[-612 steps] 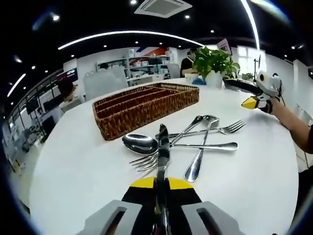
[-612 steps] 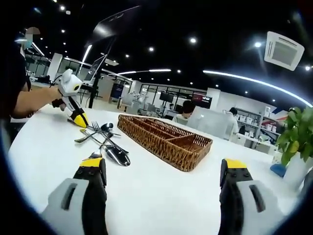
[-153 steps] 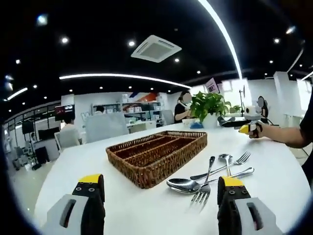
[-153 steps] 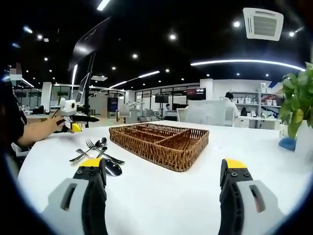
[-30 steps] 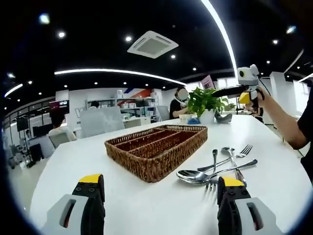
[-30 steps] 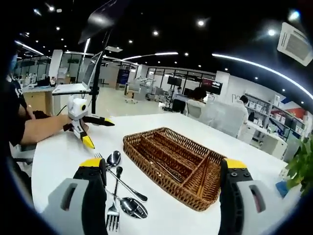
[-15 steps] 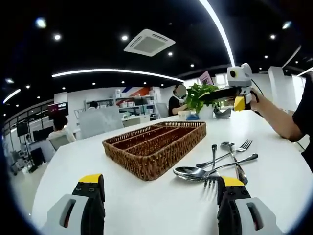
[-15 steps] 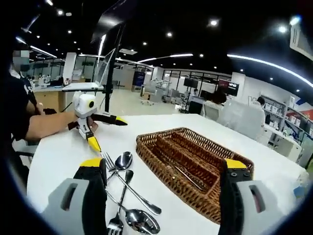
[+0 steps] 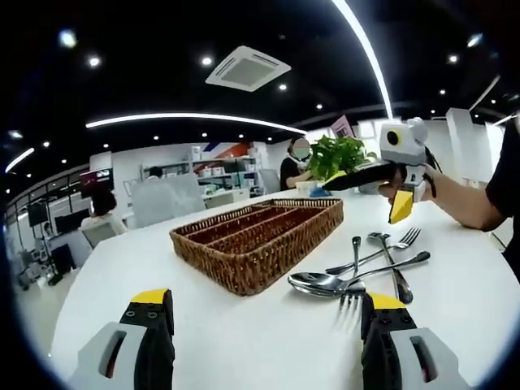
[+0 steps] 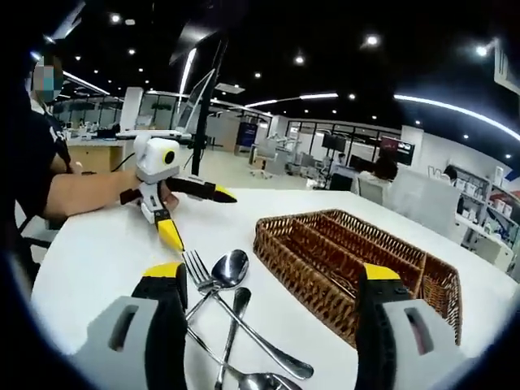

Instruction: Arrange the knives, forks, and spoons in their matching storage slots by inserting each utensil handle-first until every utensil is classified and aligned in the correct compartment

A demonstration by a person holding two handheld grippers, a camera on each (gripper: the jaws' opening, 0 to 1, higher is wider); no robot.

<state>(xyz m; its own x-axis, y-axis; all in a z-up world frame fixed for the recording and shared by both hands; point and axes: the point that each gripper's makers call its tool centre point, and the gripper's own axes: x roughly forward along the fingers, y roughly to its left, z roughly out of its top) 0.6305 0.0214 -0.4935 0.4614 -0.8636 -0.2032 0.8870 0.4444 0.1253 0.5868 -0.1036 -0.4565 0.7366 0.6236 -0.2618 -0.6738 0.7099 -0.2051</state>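
Observation:
A brown wicker tray [image 9: 256, 236] with long slots stands on the white table [image 9: 244, 333]. To its right lies a pile of steel forks and spoons [image 9: 357, 272], crossed over each other. My left gripper [image 9: 266, 317] hovers low over the table in front of them, open and holding nothing. My right gripper [image 9: 366, 195] hangs open above the far side of the pile. In the right gripper view the pile of utensils [image 10: 227, 301] sits just ahead of my right gripper [image 10: 272, 288], the tray [image 10: 349, 252] to its right, and my left gripper [image 10: 200, 218] stands open beyond the pile.
A potted plant [image 9: 337, 154] stands at the table's far edge behind the tray. A person's forearm [image 10: 73, 195] rests over the table's left side. Desks, chairs and seated people fill the office beyond the table.
My right gripper has come down and closer to the utensil pile, which now looks larger in its view. My left gripper has barely moved. Both have stayed open.

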